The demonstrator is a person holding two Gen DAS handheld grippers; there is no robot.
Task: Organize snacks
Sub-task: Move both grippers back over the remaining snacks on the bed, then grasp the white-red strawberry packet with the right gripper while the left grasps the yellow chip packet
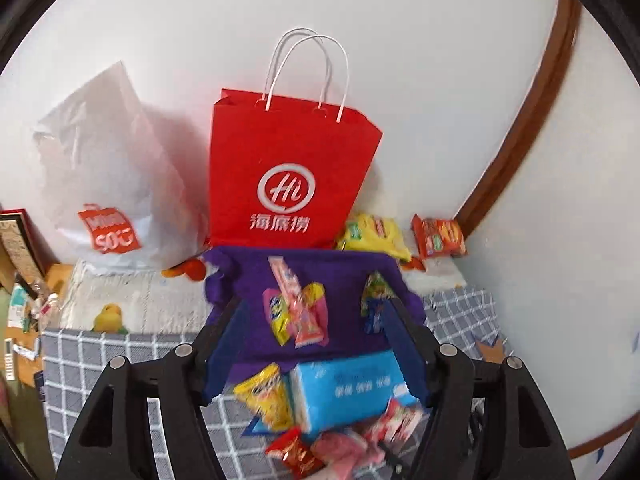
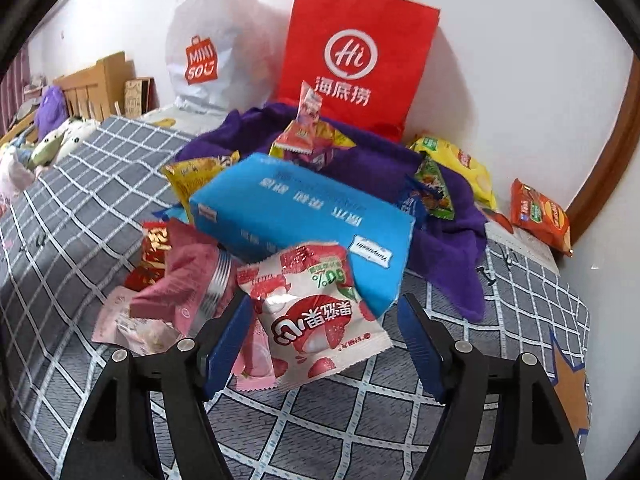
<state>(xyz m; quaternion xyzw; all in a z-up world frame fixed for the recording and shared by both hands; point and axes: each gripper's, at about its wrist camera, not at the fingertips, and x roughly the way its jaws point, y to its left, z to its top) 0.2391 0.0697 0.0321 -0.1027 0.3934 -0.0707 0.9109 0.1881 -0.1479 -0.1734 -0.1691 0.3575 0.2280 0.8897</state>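
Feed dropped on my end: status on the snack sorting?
Both grippers open, empty. Right gripper straddles strawberry candy bag. Blue tissue pack leans over it.

Room's pretty plain from where I'm sitting. White wall (image 1: 400, 40) fills the whole top half, evenly lit, soft shadows only. A curved brown wood trim (image 1: 520, 152) runs down it around 2 o'clock in the left view. Everything sits on a bed (image 2: 80, 220) with a grey sheet in a white grid, plus a paler cover (image 1: 132, 300) towards the wall. In the right view, at 10 o'clock, there's a wooden headboard (image 2: 96, 80) with a framed picture (image 2: 138, 98) leaning next to it, and some plush toys (image 2: 52, 140) piled just below that. Far left looks cluttered, too blurry to tell.
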